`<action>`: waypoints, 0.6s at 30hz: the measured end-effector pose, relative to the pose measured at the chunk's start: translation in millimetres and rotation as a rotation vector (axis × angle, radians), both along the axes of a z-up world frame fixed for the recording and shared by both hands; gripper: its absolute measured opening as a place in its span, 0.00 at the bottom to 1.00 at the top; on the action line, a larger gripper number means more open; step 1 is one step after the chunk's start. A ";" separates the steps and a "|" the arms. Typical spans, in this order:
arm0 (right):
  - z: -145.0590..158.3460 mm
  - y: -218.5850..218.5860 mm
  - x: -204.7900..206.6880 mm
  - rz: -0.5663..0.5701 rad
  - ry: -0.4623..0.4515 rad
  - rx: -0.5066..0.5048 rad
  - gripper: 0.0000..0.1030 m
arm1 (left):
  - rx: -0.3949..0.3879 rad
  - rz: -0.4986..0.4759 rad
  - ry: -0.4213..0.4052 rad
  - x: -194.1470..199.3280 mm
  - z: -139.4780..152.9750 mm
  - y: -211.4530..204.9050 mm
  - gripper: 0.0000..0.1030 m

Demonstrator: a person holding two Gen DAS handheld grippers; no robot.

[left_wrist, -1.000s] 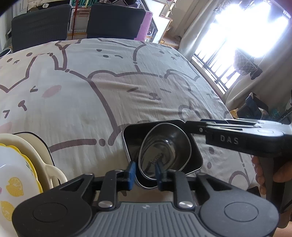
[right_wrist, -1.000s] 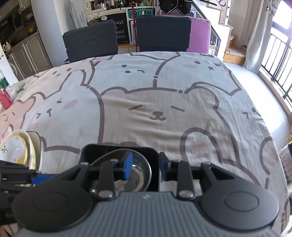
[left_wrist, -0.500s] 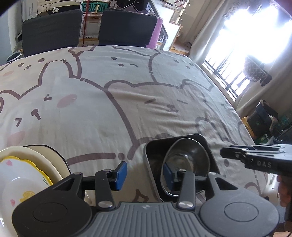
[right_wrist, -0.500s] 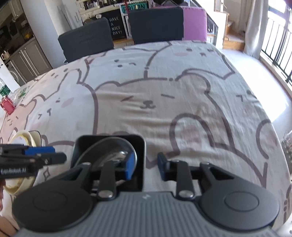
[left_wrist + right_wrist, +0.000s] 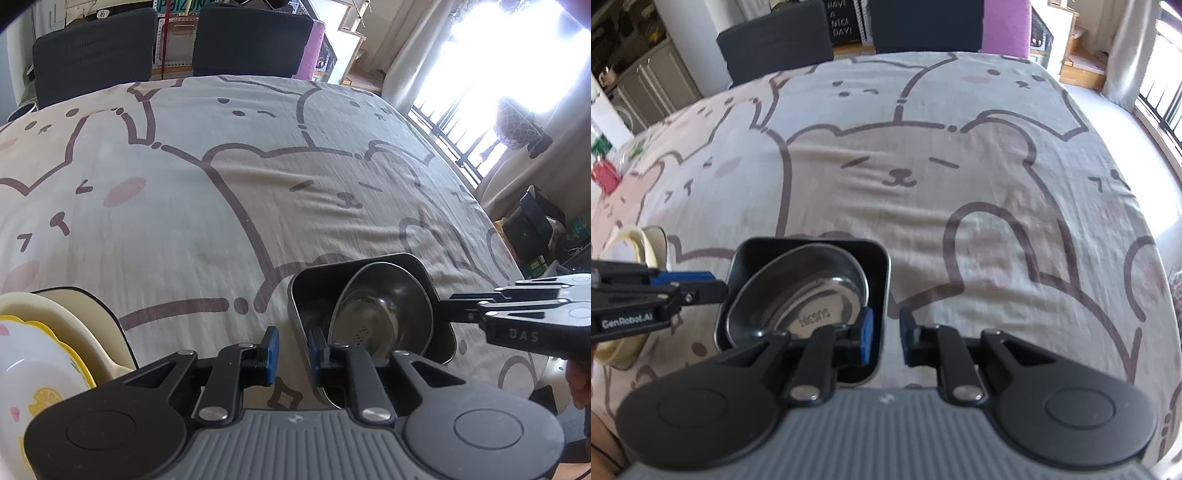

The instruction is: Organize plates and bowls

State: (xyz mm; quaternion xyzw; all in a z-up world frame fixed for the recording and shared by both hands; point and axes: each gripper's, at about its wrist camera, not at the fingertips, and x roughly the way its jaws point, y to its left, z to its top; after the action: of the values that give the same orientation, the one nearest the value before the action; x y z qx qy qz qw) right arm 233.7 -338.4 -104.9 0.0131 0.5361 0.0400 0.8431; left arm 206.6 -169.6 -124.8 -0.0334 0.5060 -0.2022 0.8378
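A black square dish (image 5: 310, 295) (image 5: 753, 251) sits near the table's front edge, and a steel bowl (image 5: 384, 310) (image 5: 812, 291) lies tilted inside it. My left gripper (image 5: 293, 350) is open, its jaws astride the dish's left wall without closing on it. My right gripper (image 5: 884, 334) is open, its jaws astride the dish's right wall. A stack of cream plates (image 5: 74, 325) topped by a white lemon-print plate (image 5: 33, 384) lies to the left; its cream edge shows in the right wrist view (image 5: 631, 240).
The table wears a bear-print cloth (image 5: 258, 177). Two dark chairs (image 5: 96, 48) stand at the far side. A red item (image 5: 604, 175) lies at the far left. A bright window and clutter (image 5: 535, 229) lie beyond the table's right edge.
The left gripper let go of the steel bowl's rim, opened and shifted left to the dish's wall. The right gripper moved to the dish's right wall.
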 end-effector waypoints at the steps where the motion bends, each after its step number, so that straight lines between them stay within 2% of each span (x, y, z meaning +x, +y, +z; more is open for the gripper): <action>1: -1.1 2.0 1.6 0.007 0.004 -0.010 0.17 | -0.002 -0.001 0.003 0.0 -0.3 -0.1 0.18; 4: -5.0 5.6 7.2 0.022 0.017 -0.038 0.10 | 0.000 -0.008 0.006 -0.7 -1.0 -2.0 0.18; 7: -10.0 9.4 12.1 0.039 0.041 -0.051 0.06 | 0.007 -0.017 0.010 -0.6 -3.7 -5.0 0.18; 11: -13.1 11.2 13.8 0.046 0.048 -0.061 0.06 | 0.013 -0.023 0.024 -1.1 -8.9 -8.2 0.18; 18: -16.3 9.8 14.6 0.050 0.048 -0.053 0.06 | -0.032 -0.008 0.064 0.9 -14.2 -6.5 0.08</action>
State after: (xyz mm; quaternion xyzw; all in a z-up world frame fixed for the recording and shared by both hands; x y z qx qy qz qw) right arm 248.3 -328.6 -121.2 -0.0218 0.5574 0.0467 0.8287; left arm 207.6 -176.1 -139.0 -0.0511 0.5295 -0.2125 0.8197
